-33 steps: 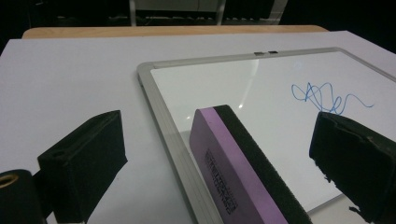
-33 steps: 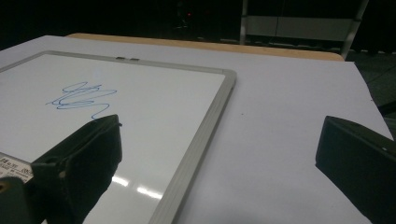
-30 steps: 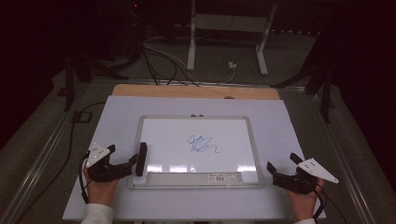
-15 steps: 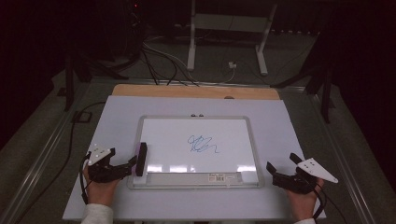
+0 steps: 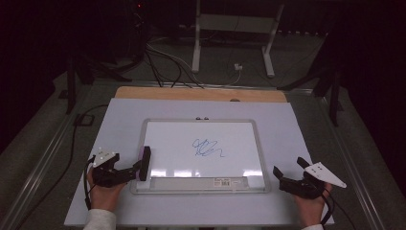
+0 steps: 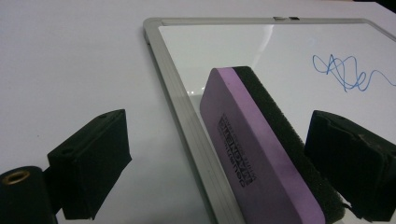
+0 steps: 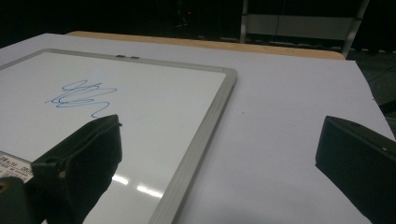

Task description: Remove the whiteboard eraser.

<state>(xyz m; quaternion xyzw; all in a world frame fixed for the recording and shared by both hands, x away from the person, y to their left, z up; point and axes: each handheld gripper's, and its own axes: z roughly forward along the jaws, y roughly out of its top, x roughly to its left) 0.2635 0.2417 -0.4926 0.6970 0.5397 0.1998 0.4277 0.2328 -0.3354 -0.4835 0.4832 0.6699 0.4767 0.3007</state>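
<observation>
Little has been altered over the last second: the eraser [image 5: 144, 163] is found at the same place on the whiteboard's [image 5: 203, 125] left edge as before, and only a slight settling of the left tool [image 5: 137, 170] can be made out in the high view. In the left gripper view the eraser [image 6: 261, 154] is seen standing on edge over the whiteboard's [image 6: 170, 79] metal frame, purple back turned toward one jaw and black felt toward the other; the felt-side jaw is pressed close against it, while a clear gap is left on the purple side, so the left tool [image 6: 205, 172] is judged open around the eraser and not yet clamped (whether the eraser is propped by the near jaw cannot be told). The blue scribble [image 5: 207, 148] is left whole near the whiteboard's middle, well apart from the eraser, and it is also seen untouched in the right gripper view [image 7: 81, 97]. The right tool [image 5: 287, 178] is held off the whiteboard's lower right corner, over the table [image 5: 306, 124], with its jaws spread wide and nothing between them. From this stillness it is judged that the grasp is only being prepared: a closing of the left jaws is called for before any wiping toward the scribble can be started.
</observation>
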